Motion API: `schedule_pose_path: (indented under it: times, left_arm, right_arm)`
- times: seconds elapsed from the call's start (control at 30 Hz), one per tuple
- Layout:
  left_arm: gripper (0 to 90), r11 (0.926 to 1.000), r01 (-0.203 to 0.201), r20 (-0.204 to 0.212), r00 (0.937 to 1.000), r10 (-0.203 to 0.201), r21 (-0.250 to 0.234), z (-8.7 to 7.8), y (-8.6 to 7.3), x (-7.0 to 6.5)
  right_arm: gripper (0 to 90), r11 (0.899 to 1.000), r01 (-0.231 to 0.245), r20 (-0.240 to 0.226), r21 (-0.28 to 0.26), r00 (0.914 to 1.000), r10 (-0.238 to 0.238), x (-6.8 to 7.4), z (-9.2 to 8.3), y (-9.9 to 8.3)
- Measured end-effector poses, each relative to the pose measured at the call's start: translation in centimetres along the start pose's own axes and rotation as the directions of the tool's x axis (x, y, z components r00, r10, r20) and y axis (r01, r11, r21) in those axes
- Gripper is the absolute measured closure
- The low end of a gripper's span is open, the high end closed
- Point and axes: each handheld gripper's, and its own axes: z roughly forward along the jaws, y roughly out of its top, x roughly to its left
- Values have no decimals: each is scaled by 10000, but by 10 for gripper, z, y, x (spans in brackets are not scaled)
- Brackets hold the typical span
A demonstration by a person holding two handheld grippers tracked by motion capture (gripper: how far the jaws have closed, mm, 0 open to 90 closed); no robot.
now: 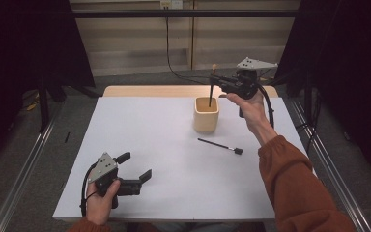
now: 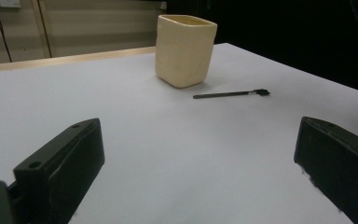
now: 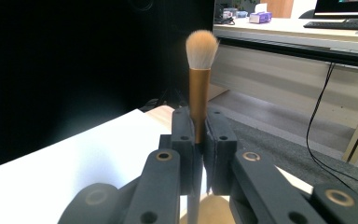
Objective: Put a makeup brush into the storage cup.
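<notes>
Both right gripper (image 3: 196, 154) fingers (image 3: 182, 140) pinch an upright makeup brush (image 3: 199, 79) above the cup (image 1: 206, 115); left gripper (image 1: 134, 170) gapes empty.

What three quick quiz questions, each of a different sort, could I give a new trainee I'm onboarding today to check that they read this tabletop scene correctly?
1. True or false: the right gripper is shut on the makeup brush, bristles up.
2. Multiple choice: the thin black brush is
A) standing in the cup
B) lying flat on the table beside the cup
C) held by the left gripper
3. Fill in: the left gripper has its jaws ____.

Key:
1. True; it holds the brush above the cream cup, handle end dipping into the cup's mouth.
2. B; it lies on the white table, apart from the cup.
3. Open; nothing is between them.
</notes>
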Motion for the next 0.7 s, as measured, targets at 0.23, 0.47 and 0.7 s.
schedule_pose_path:
  times: [0.23,0.47,0.7]
  left_arm:
    - [16,10000,-50,-17,10000,50,1,0,0,0]
    - [16,10000,-54,-12,10000,54,-3,1,0,1]
    - [16,10000,4,-29,10000,-4,-96,0,0,3]
  right_arm:
    - [835,9998,-167,96,82,9998,166,-2,10,-10]
    - [835,9994,-241,249,233,9994,236,-7,14,-14]
    - [833,9986,-317,283,415,9991,306,-9,19,-25]
